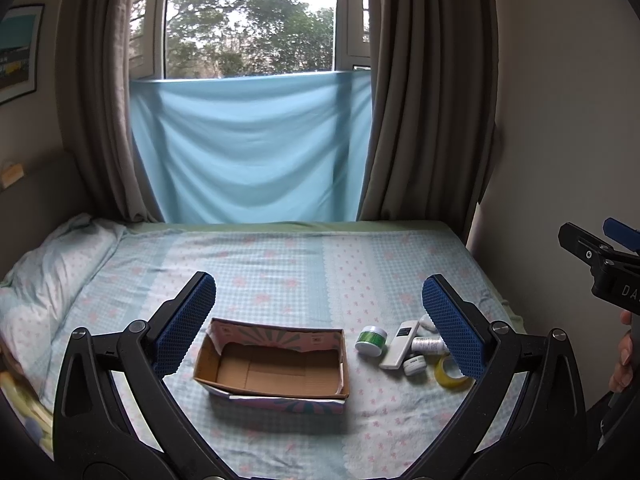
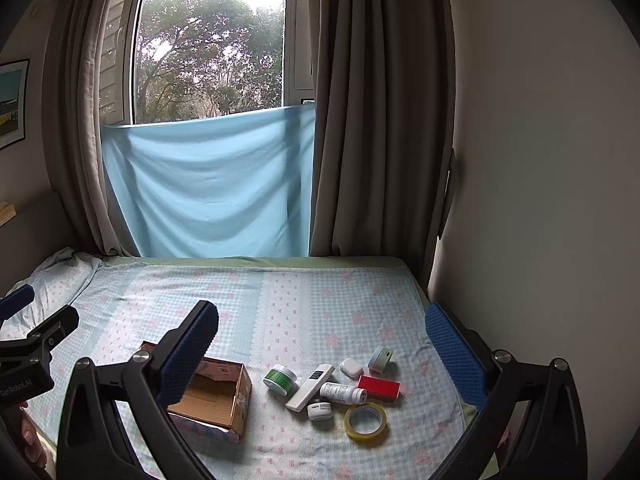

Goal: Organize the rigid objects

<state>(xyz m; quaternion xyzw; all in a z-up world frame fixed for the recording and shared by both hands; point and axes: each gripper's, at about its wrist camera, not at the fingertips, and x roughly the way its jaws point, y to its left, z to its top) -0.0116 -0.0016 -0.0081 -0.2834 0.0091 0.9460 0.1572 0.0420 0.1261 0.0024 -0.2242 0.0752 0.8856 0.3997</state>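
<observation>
We have yet to start: both hand-held grippers, left (image 1: 320, 324) and right (image 2: 324, 352), hover released above the bed (image 2: 280, 300), so next we pick one small item (image 2: 316, 386) for the empty cardboard box (image 1: 272, 372) beside the cluster.

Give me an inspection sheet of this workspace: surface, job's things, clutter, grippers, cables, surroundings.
Surface: bed with a checked, flower-print sheet, flat.
Job's things: open cardboard box, nothing inside; to its right a loose cluster: green jar, white remote, white bottle lying down, small white jar, tape roll, red box, earbud case, small white-green device.
Clutter: nothing seen beyond the pillow at left.
Grippers: left gripper and right gripper both open, above the bed, holding nothing.
Cables: nothing seen.
Surroundings: window, grey curtains, blue cloth hung below the glass.
</observation>
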